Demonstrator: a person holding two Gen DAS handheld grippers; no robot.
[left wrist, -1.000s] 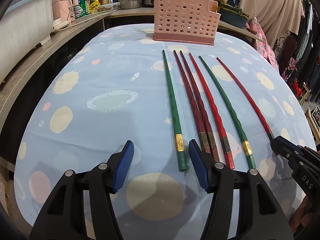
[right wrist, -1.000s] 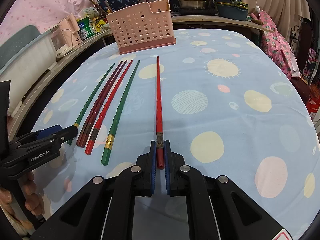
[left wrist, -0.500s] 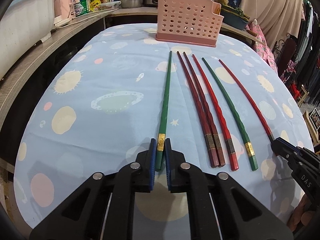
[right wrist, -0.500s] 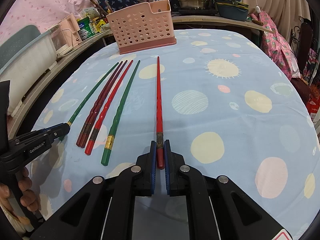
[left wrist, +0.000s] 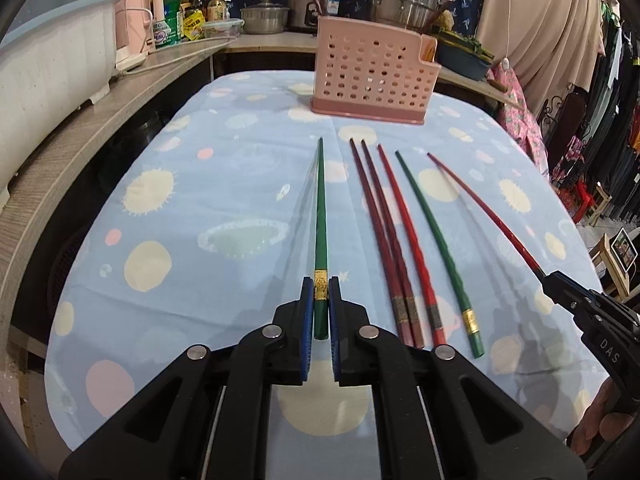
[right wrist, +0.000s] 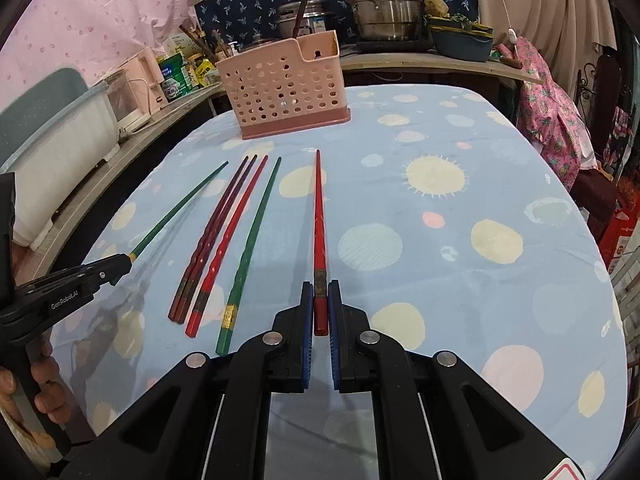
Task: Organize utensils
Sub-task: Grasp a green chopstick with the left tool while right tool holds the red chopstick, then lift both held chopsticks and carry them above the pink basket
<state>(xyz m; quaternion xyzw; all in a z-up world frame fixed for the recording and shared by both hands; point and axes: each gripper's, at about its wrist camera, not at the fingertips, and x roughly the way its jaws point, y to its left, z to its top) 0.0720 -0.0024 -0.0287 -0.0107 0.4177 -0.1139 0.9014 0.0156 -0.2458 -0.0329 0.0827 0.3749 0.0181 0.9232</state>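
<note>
Left wrist view shows the left hand-held gripper (left wrist: 321,312) clenched on the butt end of a green chopstick (left wrist: 320,216), its blue pads at the gold band, with the tip pointing toward the pink utensil basket (left wrist: 374,70) at the far side of the table (left wrist: 200,184). In the right wrist view the right hand-held gripper (right wrist: 320,312) grasps a red chopstick (right wrist: 319,216) the same way. A faint shadow under each stick suggests both are clear of the cloth. To do this step well, I would keep both sticks pinched firmly near the band so they cannot pivot, raise them enough to clear the basket rim, then tilt each tip down into an open compartment. Four chopsticks (left wrist: 404,248) lie between the two held ones: two dark red touching each other, one bright red, one green. They sit beside the carry paths, not across them. Pots and bottles on the counter behind the basket are well apart
</note>
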